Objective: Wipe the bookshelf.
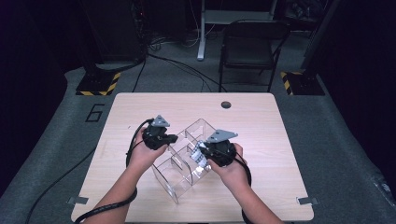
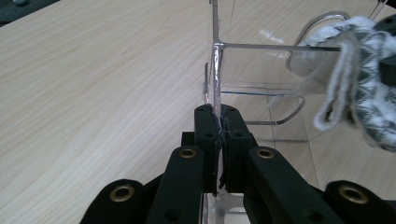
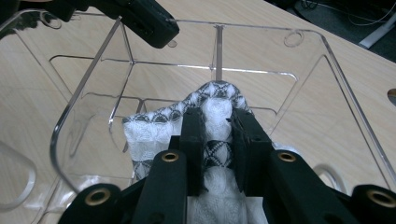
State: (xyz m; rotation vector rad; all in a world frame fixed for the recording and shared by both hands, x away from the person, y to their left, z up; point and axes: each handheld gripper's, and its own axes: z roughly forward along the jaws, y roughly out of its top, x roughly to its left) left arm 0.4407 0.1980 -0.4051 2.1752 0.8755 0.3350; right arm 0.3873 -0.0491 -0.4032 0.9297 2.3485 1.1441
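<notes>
Left gripper (image 2: 218, 122): clenched on the edge of one thin wall of the clear acrylic divider organizer (image 1: 180, 161). In the left gripper view the wall stands upright between the pads and rises straight ahead of the jaws.

Right gripper (image 3: 218, 122): clenched on a folded piece of knitted cloth (image 3: 208, 105), white with a dark diamond pattern. The cloth bulges ahead of the jaws and hangs to their left, over an open compartment of the organizer.

Location: the organizer stands on the light wooden table (image 1: 252, 121) between the two grippers; the cloth is at the right gripper's tip, against the organizer's near-right side.

Handling, judged:
- Cloth: light, soft and limp. It will sag and drag on wall edges. Grip it on the folded bulk, as now, not on a loose corner.
- Organizer: light, stiff, smooth and likely brittle. It will probably slide or tip if pushed. Hold it by a wall edge near a joint, with moderate force.

View differences:
- The high view gives the whole layout: both hands, the organizer set askew, a round hole in the tabletop beyond.
- The left gripper view confirms pad contact on the wall; the cloth appears at its right.
- The right gripper view shows the compartment below and ahead of the cloth, with the left gripper's jaw tip at the far wall.
</notes>
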